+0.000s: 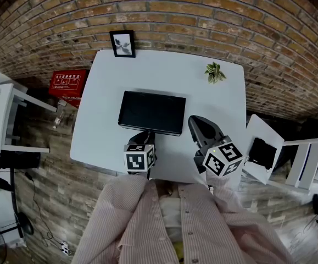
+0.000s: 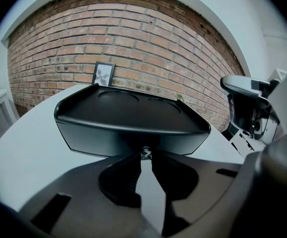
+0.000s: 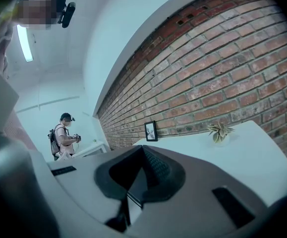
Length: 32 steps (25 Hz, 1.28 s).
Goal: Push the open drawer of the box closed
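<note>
Black box [image 1: 152,113] lies mid-table [image 1: 109,81], its long axis parallel to the near edge and its drawer front [image 2: 133,138] facing that edge. The left gripper [image 1: 143,136], the nearer one, sits straight before it, jaws nipped on the small metal knob [image 2: 144,153], so the push likely runs toward the far edge. The right gripper [image 1: 197,122] hangs off the box's near right corner, jaws together, empty.

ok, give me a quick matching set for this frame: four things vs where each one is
1 picture frame
2 plant
3 red crate
4 left tool

A floor, left of the table
B table's back right corner
C closed on the black box front knob
D table's back left, by the wall

Pairs: 1-D, 2-B, 3-A, 4-C
</note>
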### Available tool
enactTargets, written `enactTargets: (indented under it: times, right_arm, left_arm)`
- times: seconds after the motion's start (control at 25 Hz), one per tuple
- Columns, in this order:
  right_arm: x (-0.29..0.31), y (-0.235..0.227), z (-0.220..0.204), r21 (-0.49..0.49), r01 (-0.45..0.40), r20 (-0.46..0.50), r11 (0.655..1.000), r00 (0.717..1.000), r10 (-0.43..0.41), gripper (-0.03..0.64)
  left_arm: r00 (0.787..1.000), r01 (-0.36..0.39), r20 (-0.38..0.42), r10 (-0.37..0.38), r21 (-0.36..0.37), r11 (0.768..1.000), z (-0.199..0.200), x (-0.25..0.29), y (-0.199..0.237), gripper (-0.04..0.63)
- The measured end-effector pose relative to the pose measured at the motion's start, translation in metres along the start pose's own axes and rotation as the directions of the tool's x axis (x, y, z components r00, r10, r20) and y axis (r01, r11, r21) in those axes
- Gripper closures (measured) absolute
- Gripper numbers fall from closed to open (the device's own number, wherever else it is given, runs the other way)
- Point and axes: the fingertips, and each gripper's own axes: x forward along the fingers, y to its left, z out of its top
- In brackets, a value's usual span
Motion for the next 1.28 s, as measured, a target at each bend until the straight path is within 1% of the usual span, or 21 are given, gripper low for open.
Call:
enactTargets:
  times: [0.08, 0.12, 0.2, 0.32, 0.52, 0.64, 0.88, 0.96, 1.08, 1.28]
  right_arm:
    - [0.0, 0.0, -0.001, -0.001, -0.002, -0.001, 1.0, 1.0, 0.002, 0.614]
    - [0.0, 0.001, -0.001, -0.001, -0.004, -0.002, 1.0, 1.0, 0.004, 0.614]
    - [0.0, 0.003, -0.002, -0.003, -0.008, -0.004, 1.0, 1.0, 0.008, 0.614]
    - [-0.001, 0.004, -0.002, -0.006, -0.016, -0.006, 1.0, 1.0, 0.016, 0.614]
    - [-0.003, 0.01, -0.002, -0.014, -0.029, -0.007, 0.999, 1.0, 0.029, 0.614]
    - [-0.004, 0.014, -0.002, -0.021, -0.039, -0.006, 0.999, 0.999, 0.039, 0.614]
    - [-0.008, 0.02, 0.001, -0.037, -0.052, 0.0, 0.998, 0.999, 0.052, 0.614]
    - [-0.01, 0.021, 0.004, -0.043, -0.055, 0.007, 0.998, 0.998, 0.055, 0.614]
    - [-0.011, 0.023, 0.008, -0.051, -0.057, 0.018, 0.997, 0.998, 0.058, 0.614]
    - [-0.013, 0.024, 0.013, -0.063, -0.058, 0.04, 0.996, 0.997, 0.06, 0.614]
  left_arm:
    - [1.0, -0.003, 0.017, 0.003, -0.003, 1.0, 0.0, -0.001, 0.0, 0.526]
    - [1.0, -0.006, 0.029, 0.006, 0.0, 1.0, 0.0, -0.002, 0.0, 0.513]
    - [0.998, -0.009, 0.063, 0.009, 0.005, 1.0, 0.002, -0.006, 0.0, 0.46]
    - [0.993, -0.004, 0.115, 0.003, 0.014, 1.0, 0.006, -0.015, -0.002, 0.495]
    - [0.98, -0.023, 0.2, 0.014, 0.04, 0.999, 0.014, -0.04, -0.002, 0.584]
    - [0.967, -0.043, 0.254, 0.023, 0.074, 0.996, 0.023, -0.058, -0.002, 0.595]
    - [0.921, -0.082, 0.386, 0.044, 0.083, 0.993, 0.052, -0.102, 0.001, 0.6]
    - [0.903, -0.093, 0.425, 0.054, 0.071, 0.993, 0.06, -0.117, 0.003, 0.6]
    - [0.879, -0.111, 0.471, 0.073, 0.053, 0.992, 0.068, -0.136, 0.008, 0.6]
    - [0.842, -0.122, 0.534, 0.078, 0.047, 0.991, 0.077, -0.164, 0.012, 0.6]
